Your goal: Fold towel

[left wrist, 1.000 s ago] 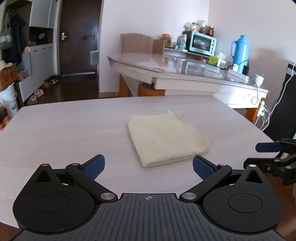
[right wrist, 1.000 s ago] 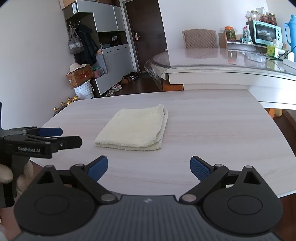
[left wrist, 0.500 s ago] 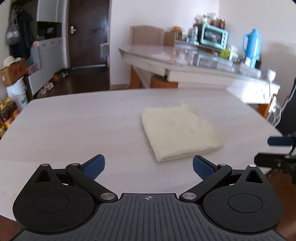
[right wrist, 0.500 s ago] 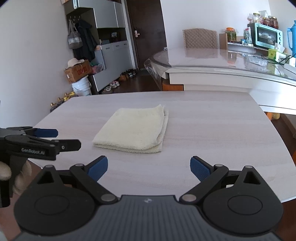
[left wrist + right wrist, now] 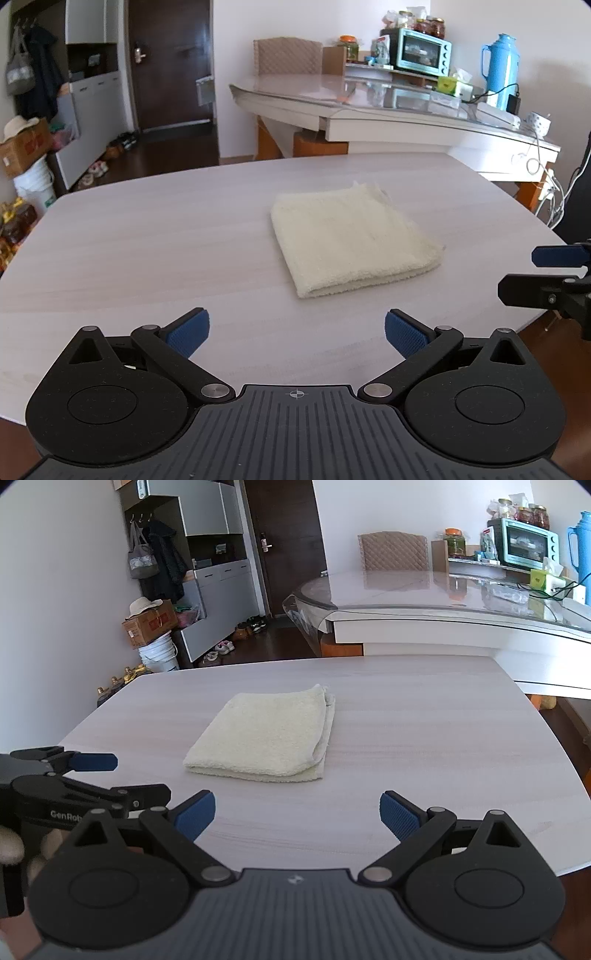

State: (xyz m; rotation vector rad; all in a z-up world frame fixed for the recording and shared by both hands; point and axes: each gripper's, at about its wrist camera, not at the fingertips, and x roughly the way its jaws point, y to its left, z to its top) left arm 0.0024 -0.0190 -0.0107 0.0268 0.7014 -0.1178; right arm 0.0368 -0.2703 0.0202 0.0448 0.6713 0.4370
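A cream towel [image 5: 351, 236] lies folded into a small square on the pale wood table [image 5: 147, 240]; it also shows in the right wrist view [image 5: 262, 734]. My left gripper [image 5: 295, 332] is open and empty, held over the table's near edge, short of the towel. My right gripper [image 5: 297, 814] is open and empty, also back from the towel. The right gripper shows at the right edge of the left wrist view [image 5: 546, 273]. The left gripper shows at the left edge of the right wrist view [image 5: 92, 775].
A glass-topped counter [image 5: 388, 99] stands behind the table with a toaster oven [image 5: 421, 51], a blue thermos [image 5: 498, 66] and cables. A cabinet, a cardboard box [image 5: 149, 624], a bucket and shoes are on the floor at the left.
Both grippers have shifted slightly; the views swing a little and the towel sits a bit more central. The towel itself has not moved, and both grippers stay open.
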